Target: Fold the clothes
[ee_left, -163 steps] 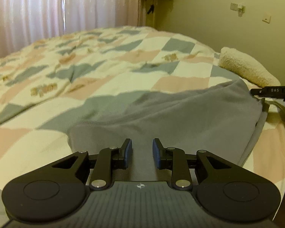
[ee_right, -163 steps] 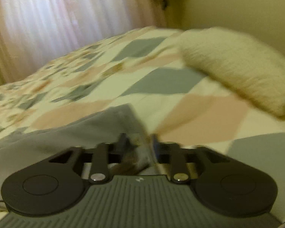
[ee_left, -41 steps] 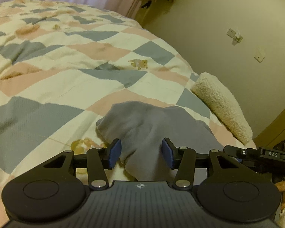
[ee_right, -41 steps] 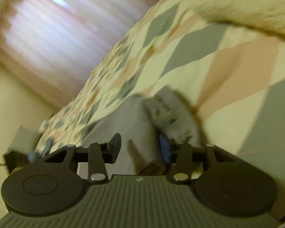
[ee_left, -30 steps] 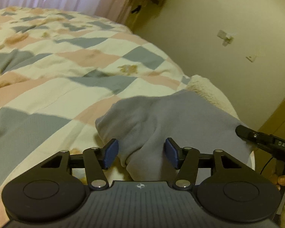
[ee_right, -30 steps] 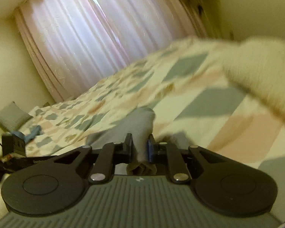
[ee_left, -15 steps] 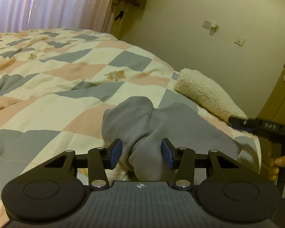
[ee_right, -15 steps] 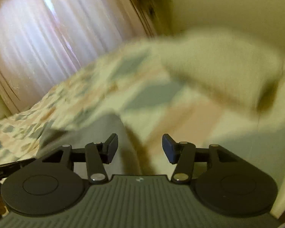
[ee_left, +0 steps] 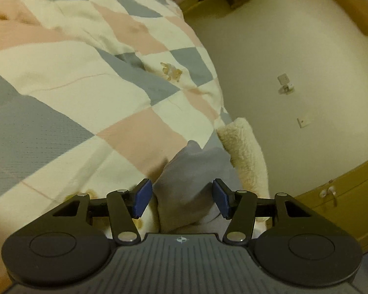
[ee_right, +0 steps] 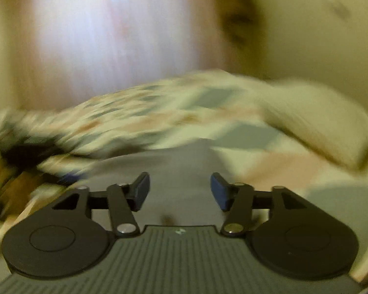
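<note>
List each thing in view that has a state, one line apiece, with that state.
Left gripper: jaws opening, a bunched fold of the grey garment between them, pads not pressing it.
Right gripper: jaws opening, nothing gripped, grey cloth lying below.
Grey garment: bunched up on the bed, not folded flat.
Checked quilt: spread over the bed, rumpled.
Fleecy cream blanket: folded, at the bed's edge.
Door: shut.

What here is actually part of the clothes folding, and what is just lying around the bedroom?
Part of the job:
- grey garment, bunched on the bed
- left claw, opening, garment between its pads
- right claw, opening over the garment

Just there:
- checked quilt
- fluffy cream blanket
- curtain
</note>
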Demonstrator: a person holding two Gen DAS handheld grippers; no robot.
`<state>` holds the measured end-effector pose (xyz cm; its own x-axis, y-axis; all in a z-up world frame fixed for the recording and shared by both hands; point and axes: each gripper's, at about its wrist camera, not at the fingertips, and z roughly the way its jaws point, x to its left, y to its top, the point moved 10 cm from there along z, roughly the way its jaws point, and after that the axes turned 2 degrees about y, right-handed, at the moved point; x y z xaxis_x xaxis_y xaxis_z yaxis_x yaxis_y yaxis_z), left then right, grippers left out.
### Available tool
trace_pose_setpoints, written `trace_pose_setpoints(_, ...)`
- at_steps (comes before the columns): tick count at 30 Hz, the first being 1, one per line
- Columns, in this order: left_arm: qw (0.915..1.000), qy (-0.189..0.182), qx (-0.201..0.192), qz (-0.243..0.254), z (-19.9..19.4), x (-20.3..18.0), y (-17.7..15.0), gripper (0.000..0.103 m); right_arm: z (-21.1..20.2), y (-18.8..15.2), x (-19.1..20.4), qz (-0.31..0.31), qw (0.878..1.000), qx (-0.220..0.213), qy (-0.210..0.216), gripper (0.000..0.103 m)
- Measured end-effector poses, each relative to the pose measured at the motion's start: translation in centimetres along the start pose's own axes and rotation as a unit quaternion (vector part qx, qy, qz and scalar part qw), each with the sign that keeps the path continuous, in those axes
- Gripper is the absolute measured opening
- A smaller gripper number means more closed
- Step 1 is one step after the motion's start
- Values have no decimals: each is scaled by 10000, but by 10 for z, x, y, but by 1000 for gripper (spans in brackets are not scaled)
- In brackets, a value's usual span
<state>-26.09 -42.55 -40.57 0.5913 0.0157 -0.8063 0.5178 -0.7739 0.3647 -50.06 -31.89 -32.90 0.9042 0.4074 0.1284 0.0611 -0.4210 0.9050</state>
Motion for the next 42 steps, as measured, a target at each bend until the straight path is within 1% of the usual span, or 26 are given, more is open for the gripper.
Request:
trace_pose_setpoints(1, 10000, -28, 1, -53, 3, 1, 0, 54, 0, -5, 25, -431, 9990, 69, 117, 65)
trace_pose_setpoints(3, 9998, -87, 28, -166, 7, 4, -1, 54, -1, -16, 76, -1290, 9908, 208, 350, 68)
trace_pose_setpoints(4, 9998, -111, 35, -184, 9, 4, -1, 53, 5, -27, 89, -1903, 9813, 275, 52, 68)
trace_pose_setpoints(5, 9997, -134, 42, -203, 10, 4, 0, 45, 12, -37, 102, -2508, 9671, 341, -249, 68)
trace_pose_setpoints(6, 9997, -143, 52, -205, 11, 4, 1, 34, 18, -46, 115, -3100, 9483, 405, -549, 67)
trace_pose_setpoints(7, 9998, -126, 76, -161, 12, 4, 3, 29, 26, -57, 117, -3629, 9267, 554, -798, 61)
trace_pose_setpoints(8, 9998, -108, 100, -117, 13, 4, 4, 19, 34, -67, 119, -4142, 9014, 702, -1044, 30)
trace_pose_setpoints(11, 9998, -28, 152, 147, 14, 2, 9, 15, 32, -68, 113, -3919, 9120, 859, -847, 22)
trace_pose_setpoints(15, 9986, -278, 65, 445, 6, -12, 23, 15, 19, -47, 101, -3996, 9081, 806, -955, 18)
trace_pose_setpoints(16, 9982, -211, 4, 567, 6, -13, 26, 14, 17, -43, 98, -3995, 9080, 812, -963, 18)
trace_pose_setpoints(18, 9972, -68, -74, 741, 5, -8, 32, 7, 19, -50, 97, -4030, 9059, 968, -868, 18)
trace_pose_setpoints(20, 9974, 17, -13, 720, 6, 4, 36, 6, 23, -62, 95, -4088, 9020, 1144, -787, 17)
trace_pose_setpoints(21, 9968, 157, 41, 782, 10, 10, 33, 6, 24, -69, 96, -4096, 9011, 1215, -739, 17)
trace_pose_setpoints(24, 9940, 498, 139, 961, 15, 23, 27, 7, 24, -79, 100, -3919, 9093, 1289, -550, 18)
trace_pose_setpoints(25, 9938, 544, 92, 968, 12, 24, 28, 7, 25, -80, 101, -3847, 9123, 1316, -486, 23)
trace_pose_setpoints(26, 9921, 745, -101, 1008, 4, 25, 35, 0, 26, -80, 101, -3817, 9127, 1384, -460, 31)
trace_pose_setpoints(28, 9881, 1061, -472, 1013, -17, 26, 51, 0, 17, -74, 98, -3419, 9276, 1491, -220, 39)
trace_pose_setpoints(29, 9861, 1177, -650, 978, -29, 26, 59, 0, 11, -70, 92, -3155, 9362, 1548, -55, 40)
trace_pose_setpoints(31, 9837, 1075, -891, 1132, -50, 10, 62, 0, -8, -53, 73, -2224, 9616, 1570, 350, 39)
trace_pose_setpoints(33, 9779, 971, -934, 1596, -58, -20, 48, 0, -17, -23, 48, -1054, 9833, 1327, 659, 39)
trace_pose_setpoints(35, 9704, 871, -831, 2092, -53, -47, 23, 0, -18, 6, 28, -365, 9922, 940, 731, 39)
trace_pose_setpoints(36, 9663, 803, -728, 2333, -45, -59, 8, 0, -10, 20, 18, -298, 9941, 755, 716, 39)
trace_pose_setpoints(38, 9568, 764, -557, 2751, -31, -73, -17, 1, 19, 33, 2, -494, 9953, 624, 548, 40)
trace_pose_setpoints(39, 9502, 783, -479, 2977, -21, -80, -28, 1, 37, 33, -3, -630, 9944, 673, 509, 40)
trace_pose_setpoints(41, 9353, 986, -445, 3369, -4, -81, -38, 1, 75, 30, -14, -933, 9915, 812, 399, 36)
trace_pose_setpoints(42, 9271, 1087, -427, 3562, 5, -82, -42, 4, 91, 25, -22, -1106, 9890, 947, 278, 34)
